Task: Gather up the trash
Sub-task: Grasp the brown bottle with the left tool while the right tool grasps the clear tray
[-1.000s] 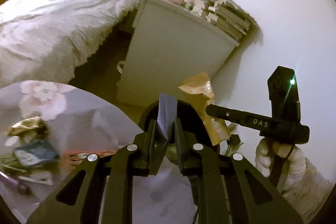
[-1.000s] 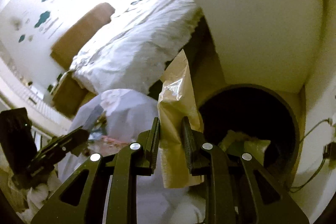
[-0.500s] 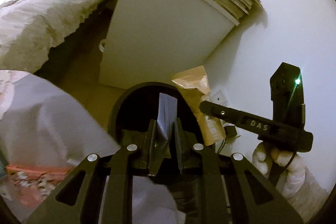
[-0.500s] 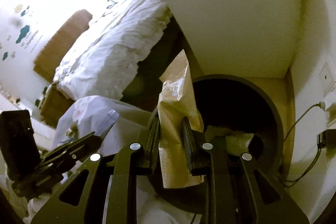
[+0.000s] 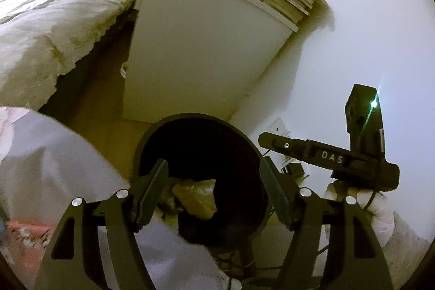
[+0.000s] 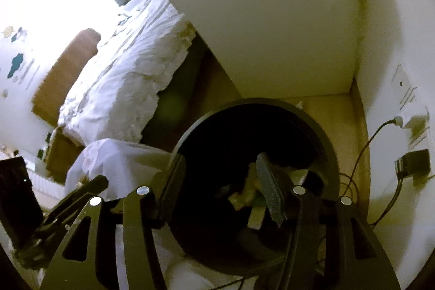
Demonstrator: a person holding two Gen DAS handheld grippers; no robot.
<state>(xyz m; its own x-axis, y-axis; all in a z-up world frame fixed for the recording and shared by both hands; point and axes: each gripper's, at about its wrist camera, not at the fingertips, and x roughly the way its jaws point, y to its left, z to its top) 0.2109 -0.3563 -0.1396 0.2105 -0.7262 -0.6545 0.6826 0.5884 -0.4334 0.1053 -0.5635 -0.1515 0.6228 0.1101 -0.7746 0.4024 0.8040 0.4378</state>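
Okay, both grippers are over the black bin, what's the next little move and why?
Probably lift both away from the black bin. The left gripper and right gripper jaws have just been opening, nothing sits between them, and the tan wrapper lies inside.

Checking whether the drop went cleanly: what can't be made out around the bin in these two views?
- Black bin floor, left wrist view: too dark, and hidden under the tan wrapper.
- Bin's near rim, right wrist view: cut off behind the open right gripper.
- Scraps in the bin: too dim to identify.
- Red item at the left edge: blurred.
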